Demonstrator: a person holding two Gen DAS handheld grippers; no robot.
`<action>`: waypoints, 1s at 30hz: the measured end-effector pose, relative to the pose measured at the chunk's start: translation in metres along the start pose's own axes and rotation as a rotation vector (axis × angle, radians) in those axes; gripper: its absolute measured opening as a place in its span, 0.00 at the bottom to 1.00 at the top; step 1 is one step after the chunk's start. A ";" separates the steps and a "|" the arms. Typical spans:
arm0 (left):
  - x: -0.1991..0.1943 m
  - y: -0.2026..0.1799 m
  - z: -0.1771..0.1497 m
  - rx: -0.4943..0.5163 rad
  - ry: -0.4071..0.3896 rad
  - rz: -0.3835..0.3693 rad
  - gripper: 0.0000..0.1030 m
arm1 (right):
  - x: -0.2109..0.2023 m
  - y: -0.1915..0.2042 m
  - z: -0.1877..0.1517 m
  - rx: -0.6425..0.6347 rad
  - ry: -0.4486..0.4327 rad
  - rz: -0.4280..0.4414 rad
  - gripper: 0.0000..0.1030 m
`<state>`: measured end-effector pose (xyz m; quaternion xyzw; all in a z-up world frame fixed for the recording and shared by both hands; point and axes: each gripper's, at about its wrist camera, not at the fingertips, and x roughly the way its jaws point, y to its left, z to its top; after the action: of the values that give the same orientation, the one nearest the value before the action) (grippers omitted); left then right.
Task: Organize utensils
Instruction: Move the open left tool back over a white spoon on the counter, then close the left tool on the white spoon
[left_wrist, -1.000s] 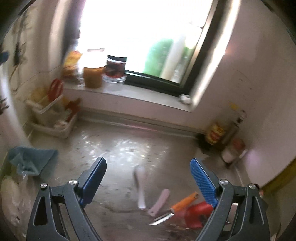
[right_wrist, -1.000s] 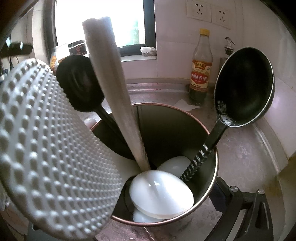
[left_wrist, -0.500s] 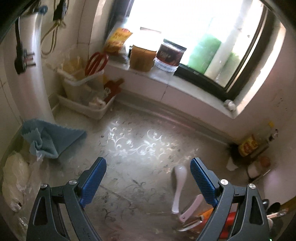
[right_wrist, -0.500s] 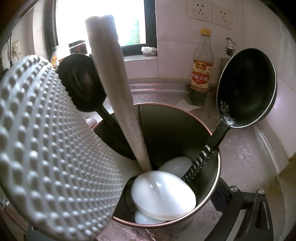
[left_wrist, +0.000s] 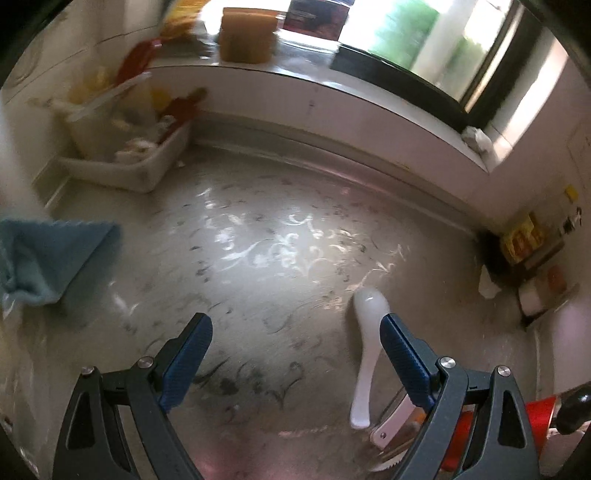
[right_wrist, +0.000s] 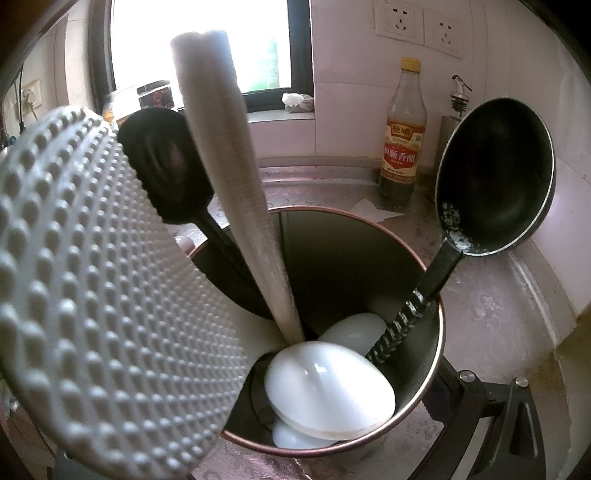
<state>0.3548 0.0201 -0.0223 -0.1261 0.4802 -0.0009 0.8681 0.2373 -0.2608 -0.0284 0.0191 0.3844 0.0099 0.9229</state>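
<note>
Worktop wide ahead of me, patterned and glaring. My right gripper sits hard against the utensil holder, already crowded with a dimpled paddle, a black ladle and white spoons; whether it's clamping the rim I can't tell. My left gripper hangs wide open, holding nothing. The white spoon lies just beside its right finger, off-centre, so closing now could flick it into the knife, I think.
</note>
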 end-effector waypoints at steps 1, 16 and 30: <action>0.002 -0.003 0.001 0.011 0.006 -0.004 0.90 | 0.000 -0.001 0.000 0.001 0.000 -0.001 1.00; 0.049 -0.063 0.016 0.241 0.117 0.001 0.90 | 0.003 0.004 0.003 0.008 0.001 -0.008 1.00; 0.095 -0.104 0.012 0.309 0.258 0.046 0.73 | 0.003 0.001 0.003 0.004 -0.002 -0.009 1.00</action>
<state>0.4286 -0.0891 -0.0724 0.0209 0.5842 -0.0708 0.8082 0.2416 -0.2600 -0.0279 0.0193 0.3834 0.0050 0.9234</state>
